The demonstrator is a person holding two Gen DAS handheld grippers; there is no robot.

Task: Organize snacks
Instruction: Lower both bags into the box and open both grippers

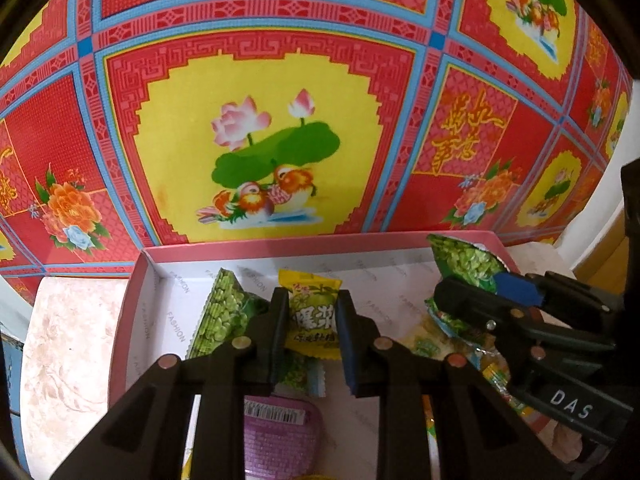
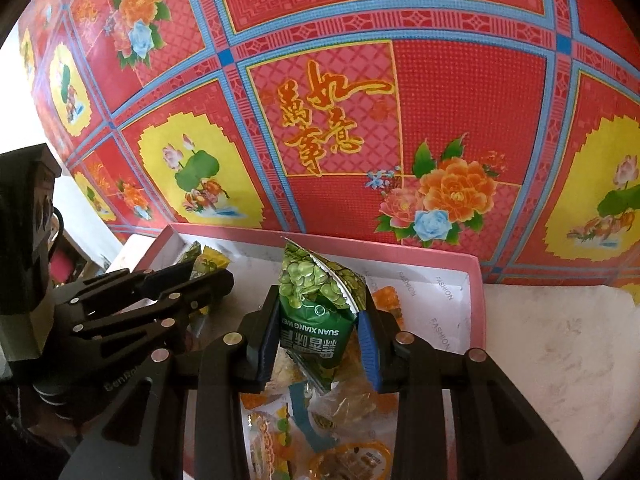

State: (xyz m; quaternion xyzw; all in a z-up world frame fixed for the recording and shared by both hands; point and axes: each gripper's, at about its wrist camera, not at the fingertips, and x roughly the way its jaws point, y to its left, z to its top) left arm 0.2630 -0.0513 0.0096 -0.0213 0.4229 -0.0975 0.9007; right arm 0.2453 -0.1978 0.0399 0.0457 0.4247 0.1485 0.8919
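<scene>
A pink-rimmed white box (image 1: 248, 245) holds several snack packets. My left gripper (image 1: 312, 322) is shut on a small yellow candy packet (image 1: 310, 312) and holds it above the box's left part. Beside it lies a green pea packet (image 1: 222, 312), and a purple packet (image 1: 280, 436) lies below. My right gripper (image 2: 318, 332) is shut on a green pea snack bag (image 2: 316, 304) above the box (image 2: 440, 258); it also shows in the left wrist view (image 1: 480, 300). The left gripper shows at the left of the right wrist view (image 2: 200, 276).
The box sits on a pale marbled surface (image 1: 68, 340), which also shows in the right wrist view (image 2: 560, 340). A red, yellow and blue flowered cloth (image 1: 256, 140) rises right behind it. Orange and yellow packets (image 2: 276, 432) lie in the box's right part.
</scene>
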